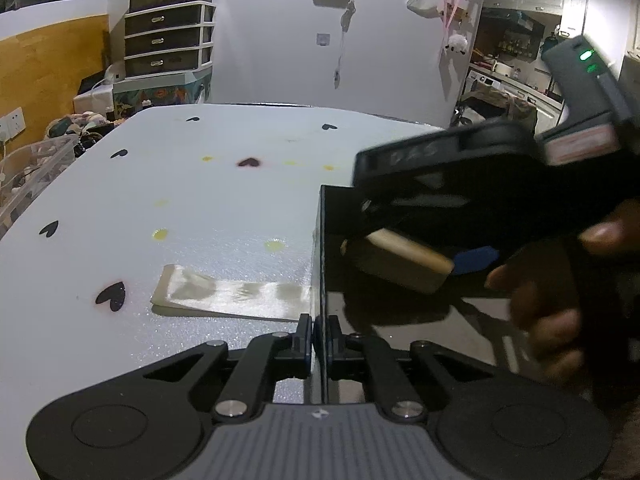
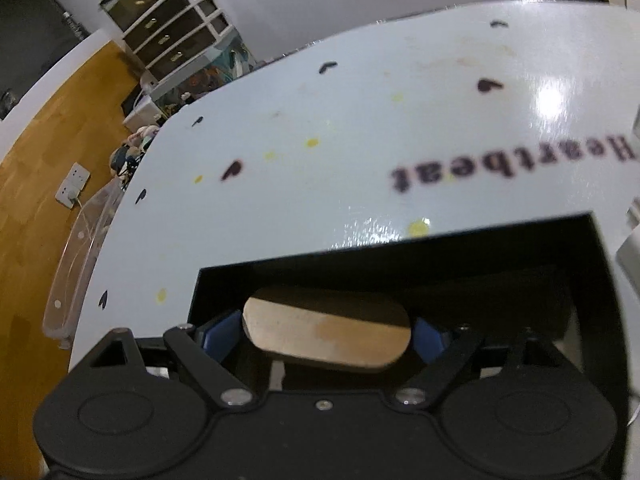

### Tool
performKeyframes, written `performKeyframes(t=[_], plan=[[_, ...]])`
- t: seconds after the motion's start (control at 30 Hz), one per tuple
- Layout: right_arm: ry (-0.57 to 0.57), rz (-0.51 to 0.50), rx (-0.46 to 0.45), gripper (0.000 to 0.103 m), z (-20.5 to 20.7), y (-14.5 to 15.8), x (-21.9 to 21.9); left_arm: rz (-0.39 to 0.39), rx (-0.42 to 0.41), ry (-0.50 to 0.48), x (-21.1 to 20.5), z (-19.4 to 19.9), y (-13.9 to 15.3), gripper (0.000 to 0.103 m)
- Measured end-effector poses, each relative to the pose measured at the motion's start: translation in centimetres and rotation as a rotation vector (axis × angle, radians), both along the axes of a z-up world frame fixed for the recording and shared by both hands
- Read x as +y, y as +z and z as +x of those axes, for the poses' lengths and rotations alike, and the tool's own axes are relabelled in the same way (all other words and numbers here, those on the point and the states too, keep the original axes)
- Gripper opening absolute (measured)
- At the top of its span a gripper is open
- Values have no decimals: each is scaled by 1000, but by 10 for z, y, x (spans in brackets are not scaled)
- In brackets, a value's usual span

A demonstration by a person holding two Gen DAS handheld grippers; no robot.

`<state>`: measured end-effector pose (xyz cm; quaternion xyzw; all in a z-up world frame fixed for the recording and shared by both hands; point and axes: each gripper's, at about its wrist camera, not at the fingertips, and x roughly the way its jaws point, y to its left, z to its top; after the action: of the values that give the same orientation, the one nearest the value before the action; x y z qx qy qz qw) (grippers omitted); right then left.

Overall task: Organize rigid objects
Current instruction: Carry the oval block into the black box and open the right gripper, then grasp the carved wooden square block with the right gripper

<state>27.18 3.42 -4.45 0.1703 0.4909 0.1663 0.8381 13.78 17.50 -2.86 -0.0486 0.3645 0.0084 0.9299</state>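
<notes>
The left gripper [image 1: 319, 334] is clamped on the near wall of a black box [image 1: 322, 248], at six o'clock in its view. The right gripper [image 2: 326, 330], its jaws spread wide, grips a tan wooden block [image 2: 326, 330] between blue pads [image 2: 218, 336] over the box's interior. The box sits on a white table [image 1: 180, 200] with heart prints, beside a clear flat packet [image 1: 232, 294] at nine o'clock.

The left gripper [image 1: 316, 334] points steeply downward, its jaws pinched together on the thin upright wall of a black box [image 1: 322, 248]. The right gripper [image 2: 328, 330] also tilts downward, reaching into that box from the left gripper's right side; its blue pads [image 2: 222, 334] stand wide, bracketing a wooden block [image 2: 328, 336]. A hand [image 1: 560, 280] wraps the right gripper's handle.
</notes>
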Motion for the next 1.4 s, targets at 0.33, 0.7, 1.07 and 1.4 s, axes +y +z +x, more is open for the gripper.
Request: performKeyframes(t=[0.33, 0.7, 1.07, 1.4], plan=[[72, 64, -95, 98, -15, 27, -14, -12, -10, 3, 1, -2, 1, 7], [126, 95, -290, 99, -39, 58, -84, -39, -30, 45, 0, -5, -3, 7], [-106, -33, -400, 103, -41, 47, -203, -39, -33, 72, -2, -4, -2, 7], [-142, -170, -406, 103, -17, 8, -282, -23, -37, 84, -6, -1, 0, 7]])
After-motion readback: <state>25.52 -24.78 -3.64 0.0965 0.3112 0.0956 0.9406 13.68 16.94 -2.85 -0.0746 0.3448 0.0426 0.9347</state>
